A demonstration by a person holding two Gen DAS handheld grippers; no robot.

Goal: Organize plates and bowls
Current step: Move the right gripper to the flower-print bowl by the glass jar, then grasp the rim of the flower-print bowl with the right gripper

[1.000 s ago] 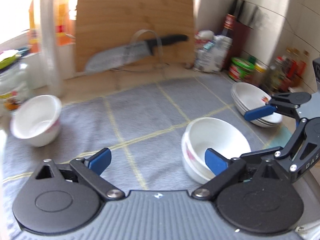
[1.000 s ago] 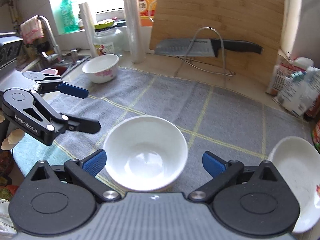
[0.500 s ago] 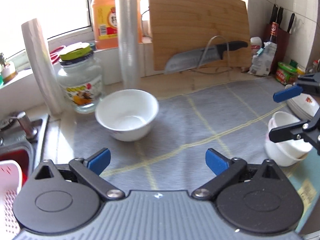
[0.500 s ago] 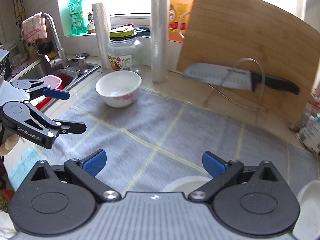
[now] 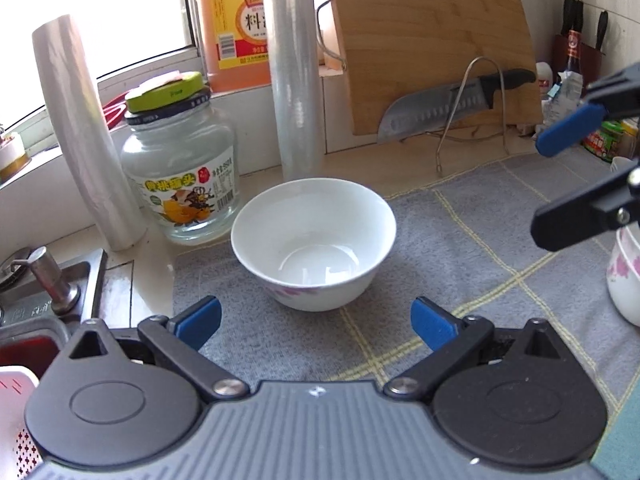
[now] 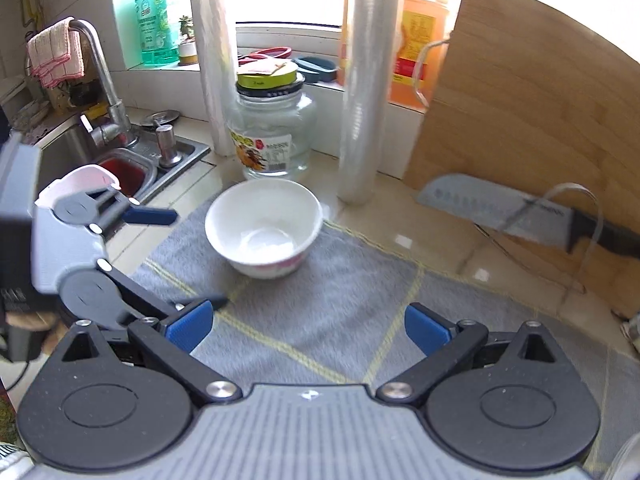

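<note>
Both pairs of fingers stand spread wide and hold nothing. Just ahead of the left gripper, centred between its blue fingertips, a white bowl sits upright on the grey cloth that covers the worktop. The right gripper faces the same bowl from further back, well apart from it. Beyond the bowl stand a glass jar (green lid, fruit label) and two rolls of cling film. Right of the left fingers, at the picture's edge, is a stack of bowls; further right and back, a knife rests on a wire rack against a cutting board.
</note>
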